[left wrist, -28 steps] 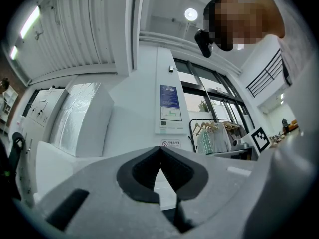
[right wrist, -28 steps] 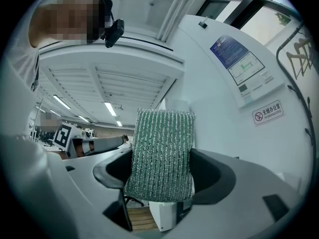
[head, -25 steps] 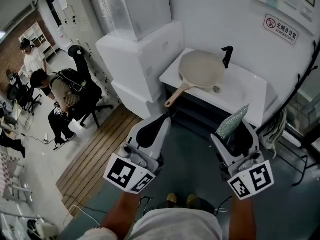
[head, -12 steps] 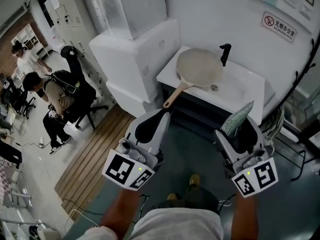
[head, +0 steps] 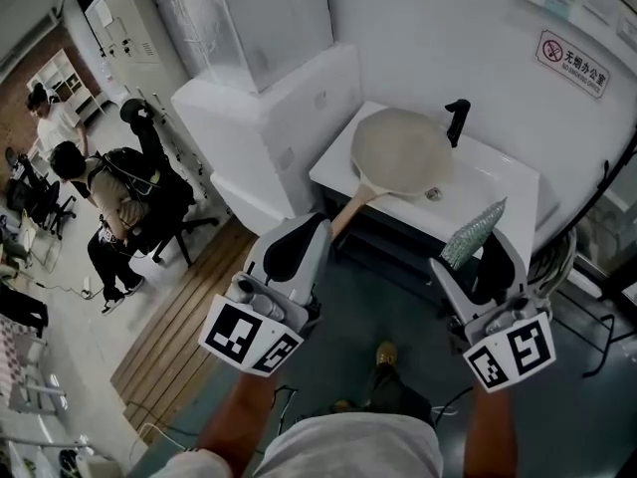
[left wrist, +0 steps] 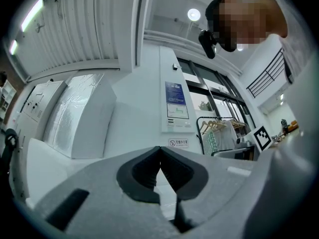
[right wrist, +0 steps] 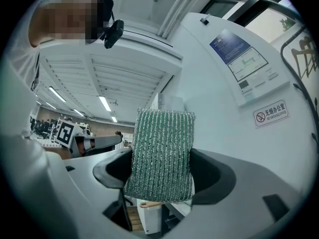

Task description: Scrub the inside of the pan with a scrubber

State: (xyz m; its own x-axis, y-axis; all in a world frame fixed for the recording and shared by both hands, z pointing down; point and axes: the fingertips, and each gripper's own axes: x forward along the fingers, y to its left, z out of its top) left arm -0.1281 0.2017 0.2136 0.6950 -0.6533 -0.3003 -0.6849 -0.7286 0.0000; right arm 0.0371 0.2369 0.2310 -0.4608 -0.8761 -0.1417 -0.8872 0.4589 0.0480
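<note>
A beige pan (head: 401, 152) lies across the left part of a white sink (head: 503, 192), its wooden handle (head: 350, 207) sticking out over the sink's front edge. My right gripper (head: 476, 235) is shut on a green-and-silver scrubber (head: 468, 235) (right wrist: 162, 153), held upright in front of the sink. My left gripper (head: 314, 229) (left wrist: 160, 151) is shut with nothing in it; it hangs just short of the pan's handle tip. Both grippers are in the air, apart from the pan.
A black tap (head: 457, 118) stands behind the pan. White foam boxes (head: 269, 118) are stacked left of the sink. A wooden deck (head: 189, 307) lies at lower left. People sit on office chairs (head: 149, 187) at far left. The white wall carries a no-smoking sign (head: 570, 63).
The view has drawn closer to the sink. Both grippers have stayed shut and moved forward with it, the left one now nearer the pan's handle.
</note>
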